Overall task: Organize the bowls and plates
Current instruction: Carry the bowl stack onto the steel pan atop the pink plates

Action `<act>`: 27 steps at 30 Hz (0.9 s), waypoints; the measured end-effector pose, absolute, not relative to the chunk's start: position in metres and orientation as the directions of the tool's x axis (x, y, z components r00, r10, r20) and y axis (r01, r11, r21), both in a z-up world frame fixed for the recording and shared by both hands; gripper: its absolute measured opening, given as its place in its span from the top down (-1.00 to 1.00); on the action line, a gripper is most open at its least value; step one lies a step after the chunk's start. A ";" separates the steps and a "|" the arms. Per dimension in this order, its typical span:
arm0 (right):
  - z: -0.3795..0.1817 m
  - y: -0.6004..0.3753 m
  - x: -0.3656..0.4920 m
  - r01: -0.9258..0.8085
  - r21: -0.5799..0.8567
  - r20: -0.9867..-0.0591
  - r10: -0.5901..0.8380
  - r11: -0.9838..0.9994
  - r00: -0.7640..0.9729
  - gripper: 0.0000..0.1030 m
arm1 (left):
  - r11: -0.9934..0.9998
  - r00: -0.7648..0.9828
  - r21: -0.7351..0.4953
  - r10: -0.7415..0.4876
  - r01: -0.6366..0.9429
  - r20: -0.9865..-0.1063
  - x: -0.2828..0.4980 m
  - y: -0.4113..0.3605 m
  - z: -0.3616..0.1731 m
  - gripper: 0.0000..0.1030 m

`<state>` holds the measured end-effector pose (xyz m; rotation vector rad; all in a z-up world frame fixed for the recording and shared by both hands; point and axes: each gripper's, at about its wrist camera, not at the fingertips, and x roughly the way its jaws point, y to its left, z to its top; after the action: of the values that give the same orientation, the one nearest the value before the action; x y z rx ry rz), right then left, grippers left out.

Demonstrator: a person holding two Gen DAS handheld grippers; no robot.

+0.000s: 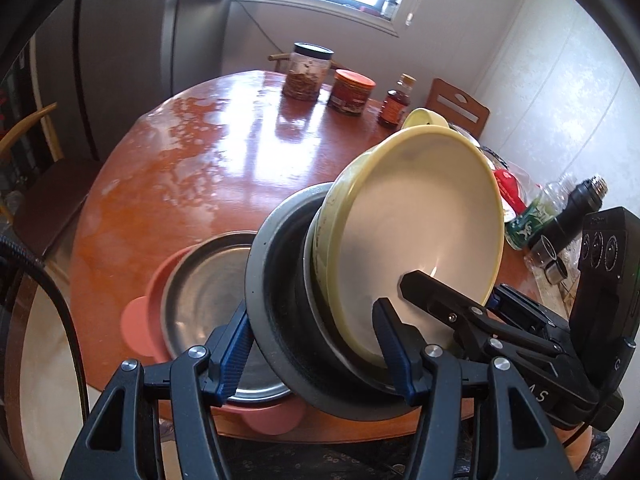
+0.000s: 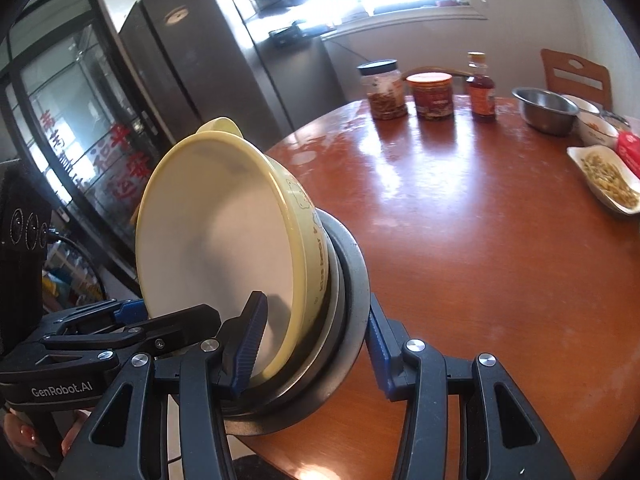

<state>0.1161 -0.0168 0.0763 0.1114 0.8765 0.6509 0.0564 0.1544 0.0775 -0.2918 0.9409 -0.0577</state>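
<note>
A tilted stack of nested bowls is held over the near table edge: a yellow bowl sits inside a steel bowl inside a dark grey bowl. My left gripper is shut on the stack's rim, one finger outside and one inside. My right gripper is shut on the same stack, the yellow bowl and dark grey bowl. The right gripper also shows in the left wrist view. A steel plate lies on a pink plate under the stack.
The round wooden table carries two jars, a sauce bottle, a steel bowl, a white bowl and a dish of food at the far and right sides. A fridge stands behind; a chair is beyond the table.
</note>
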 end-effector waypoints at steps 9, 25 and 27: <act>0.074 0.033 0.123 -0.549 0.334 -0.688 0.596 0.766 0.414 0.04 | 0.951 0.602 -0.272 -0.131 -0.149 -0.788 0.046 0.194 0.077 -0.14; 0.049 0.061 0.121 -0.562 0.307 -0.734 0.567 0.768 0.373 0.04 | 0.952 0.556 -0.254 -0.119 -0.173 -0.822 0.052 0.213 0.050 -0.14; 0.047 0.063 0.122 -0.563 0.303 -0.739 0.562 0.769 0.371 0.04 | 0.950 0.554 -0.259 -0.124 -0.174 -0.824 0.052 0.214 0.048 -0.14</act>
<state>0.1219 0.0630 0.0471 -0.0006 0.9470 0.7210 0.0522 0.2144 0.0475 -0.3297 0.9887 0.0303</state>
